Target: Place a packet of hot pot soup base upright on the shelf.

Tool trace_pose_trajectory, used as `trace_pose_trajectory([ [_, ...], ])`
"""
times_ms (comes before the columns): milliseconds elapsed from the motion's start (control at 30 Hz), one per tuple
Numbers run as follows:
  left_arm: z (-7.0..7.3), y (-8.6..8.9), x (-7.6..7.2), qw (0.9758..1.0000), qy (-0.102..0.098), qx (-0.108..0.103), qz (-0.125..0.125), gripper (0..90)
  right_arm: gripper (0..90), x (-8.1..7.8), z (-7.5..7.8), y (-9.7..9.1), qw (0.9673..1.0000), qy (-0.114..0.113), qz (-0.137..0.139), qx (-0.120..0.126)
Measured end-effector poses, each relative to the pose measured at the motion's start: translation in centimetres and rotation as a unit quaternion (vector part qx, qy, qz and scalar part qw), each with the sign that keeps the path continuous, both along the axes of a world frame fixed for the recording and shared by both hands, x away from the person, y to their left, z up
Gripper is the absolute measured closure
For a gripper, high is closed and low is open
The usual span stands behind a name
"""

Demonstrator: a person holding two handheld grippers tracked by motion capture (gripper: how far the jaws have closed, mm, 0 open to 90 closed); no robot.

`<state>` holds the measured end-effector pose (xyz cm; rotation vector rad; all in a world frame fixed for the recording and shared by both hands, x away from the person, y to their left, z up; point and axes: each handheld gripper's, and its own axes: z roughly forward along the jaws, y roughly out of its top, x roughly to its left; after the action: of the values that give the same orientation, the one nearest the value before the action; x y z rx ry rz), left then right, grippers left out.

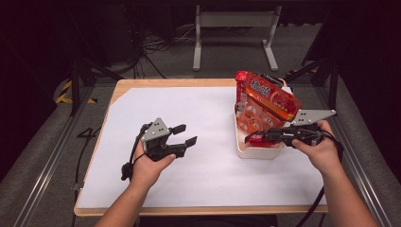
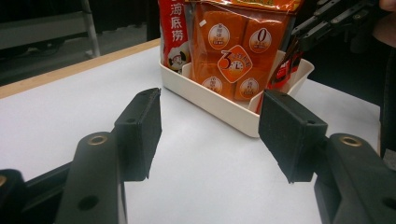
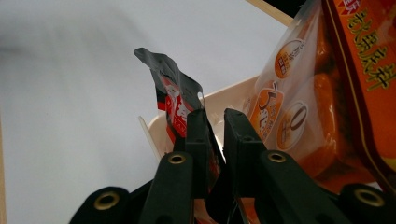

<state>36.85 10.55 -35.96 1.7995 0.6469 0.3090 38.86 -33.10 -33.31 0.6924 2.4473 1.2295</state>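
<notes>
A wooden table [image 1: 124,85] is carrying a white sheet [image 1: 198,142] that is covering nearly all of its top, leaving a strip of wood showing along the far and left edges. 1 cream tray [image 1: 257,151] is sitting directly on the sheet at the right side, with orange and red snack packets [image 1: 265,101] standing in it.

A: The red packet [image 3: 180,109] runs down between the right tongs [image 3: 215,140]; its lower part is hidden behind them.

B: The orange bag [image 2: 233,51] is cut off by the top edge in the left gripper view; the tray [image 2: 210,100] hides its base; the print is too small to read.
</notes>
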Motion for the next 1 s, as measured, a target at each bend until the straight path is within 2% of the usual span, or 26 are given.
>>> trace_pose_trajectory([
  [100,0.0,0.1,0.0,1.0,-0.001,0.001,0.002,40.3,70.5,-0.1,0.1,-0.1,0.9999,-0.001,-0.006,0.011],
  [200,0.0,0.2,0.0,1.0,-0.001,0.002,0.005,39.0,54.9,-0.4,0.5,0.1,0.9992,-0.004,-0.008,0.04],
  [333,0.0,0.8,-0.3,0.9999,0.0,0.007,0.008,36.9,42.1,-0.9,1.1,0.6,0.9975,-0.01,-0.013,0.069],
  [567,-0.1,2.4,-1.3,0.9997,-0.004,0.018,0.017,33.3,33.8,-2.4,2.1,2.0,0.9937,-0.034,-0.033,0.102],
  [733,0.2,3.5,-2.1,0.9997,-0.003,0.013,0.021,31.6,30.3,-3.4,2.5,3.4,0.9906,-0.047,-0.06,0.114],
  [833,0.3,4.0,-2.6,0.9997,-0.004,0.012,0.023,31.0,28.6,-4.0,2.4,4.2,0.9888,-0.047,-0.056,0.13],
  [967,0.3,4.4,-3.1,0.9996,-0.002,0.013,0.024,30.7,28.3,-4.6,2.1,5.3,0.9896,-0.052,-0.048,0.125],
  [1000,0.3,4.6,-3.3,0.9996,-0.001,0.013,0.026,30.5,28.0,-5.0,2.0,5.9,0.9889,-0.054,-0.054,0.128],
])
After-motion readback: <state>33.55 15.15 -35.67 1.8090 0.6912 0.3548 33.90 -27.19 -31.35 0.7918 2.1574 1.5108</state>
